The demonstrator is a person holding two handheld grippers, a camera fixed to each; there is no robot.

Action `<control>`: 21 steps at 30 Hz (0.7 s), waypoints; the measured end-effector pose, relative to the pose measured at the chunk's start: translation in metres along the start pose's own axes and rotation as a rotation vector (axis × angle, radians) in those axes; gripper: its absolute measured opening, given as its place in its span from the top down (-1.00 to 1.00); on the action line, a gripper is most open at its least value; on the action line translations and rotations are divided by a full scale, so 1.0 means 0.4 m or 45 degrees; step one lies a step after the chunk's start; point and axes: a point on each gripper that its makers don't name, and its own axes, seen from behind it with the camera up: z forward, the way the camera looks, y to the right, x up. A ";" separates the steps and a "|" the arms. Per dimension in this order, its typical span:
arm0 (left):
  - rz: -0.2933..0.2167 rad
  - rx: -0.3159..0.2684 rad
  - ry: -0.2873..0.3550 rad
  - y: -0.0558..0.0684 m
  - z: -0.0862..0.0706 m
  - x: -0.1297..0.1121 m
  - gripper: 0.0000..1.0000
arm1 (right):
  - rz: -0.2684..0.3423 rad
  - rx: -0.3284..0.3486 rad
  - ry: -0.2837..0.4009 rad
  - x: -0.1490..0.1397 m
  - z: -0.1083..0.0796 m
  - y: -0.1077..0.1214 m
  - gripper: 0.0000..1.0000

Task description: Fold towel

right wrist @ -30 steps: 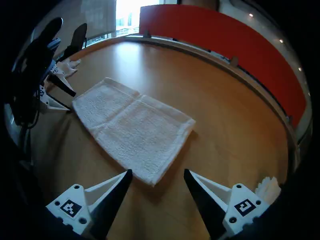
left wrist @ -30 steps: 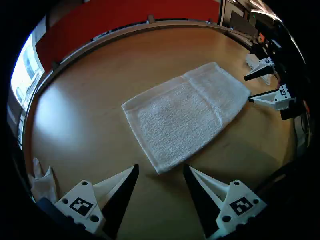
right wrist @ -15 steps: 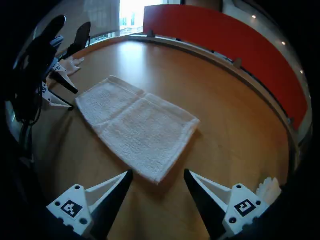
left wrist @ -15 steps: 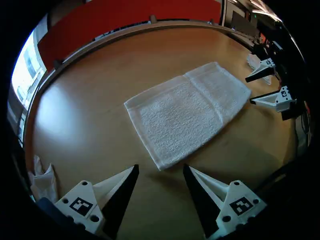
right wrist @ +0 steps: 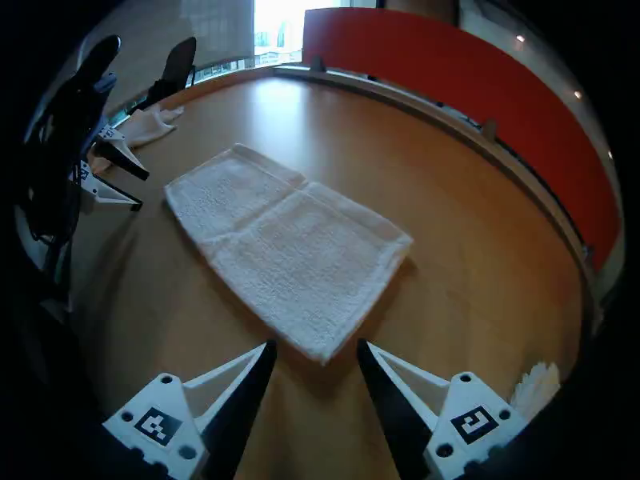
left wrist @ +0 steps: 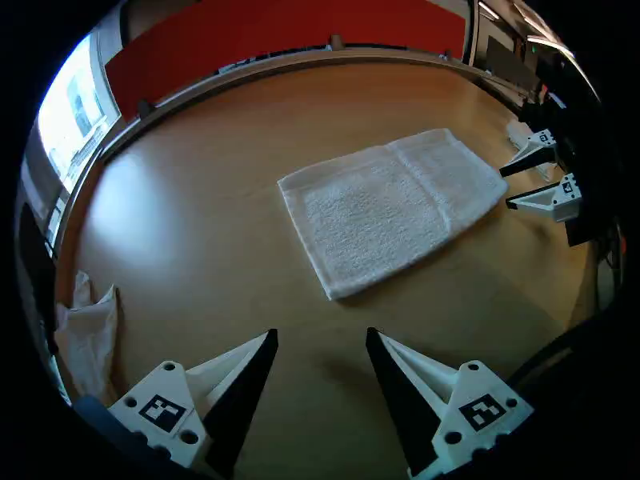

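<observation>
A white towel (left wrist: 392,208) lies folded flat on the wooden table (left wrist: 200,240), with a seam across it. My left gripper (left wrist: 320,344) hovers open a short way back from the towel's near corner, touching nothing. The right gripper (left wrist: 506,189) appears at the towel's far right end, its fingers apart. In the right gripper view the towel (right wrist: 288,240) reaches down to my right gripper (right wrist: 316,352), which is open with the towel's near corner lying between its fingertips. The left gripper (right wrist: 142,190) stands open at the towel's far left end.
A crumpled white cloth (left wrist: 84,336) lies at the table's left edge, another (left wrist: 524,136) beyond the right gripper. In the right gripper view, one cloth (right wrist: 148,124) lies far left and one (right wrist: 536,384) low right. A red panel (right wrist: 480,72) runs along the table's far rim.
My left gripper has drawn back, so the towel's corner is now farther from its fingertips. The right gripper's fingers have narrowed a little around the near corner. The towel has not moved.
</observation>
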 end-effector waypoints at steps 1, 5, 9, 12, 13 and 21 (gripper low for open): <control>-0.001 0.005 0.002 0.000 -0.004 -0.005 -0.62 | -0.002 0.004 -0.002 0.000 0.000 0.000 -0.45; -0.014 0.027 0.006 0.001 -0.023 -0.027 -0.62 | -0.011 0.021 -0.006 0.002 0.001 -0.003 -0.31; -0.045 0.044 0.009 0.006 -0.042 -0.051 -0.62 | -0.023 0.034 -0.012 0.001 0.001 -0.006 -0.19; -0.074 0.059 0.010 0.010 -0.056 -0.073 -0.62 | -0.038 0.041 -0.020 -0.001 0.001 -0.008 -0.08; -0.084 0.065 0.010 0.011 -0.061 -0.080 -0.62 | -0.043 0.041 -0.020 -0.001 0.002 -0.007 -0.05; -0.160 0.104 0.009 0.013 -0.089 -0.138 -0.62 | -0.079 0.039 -0.036 -0.008 0.003 -0.006 0.07</control>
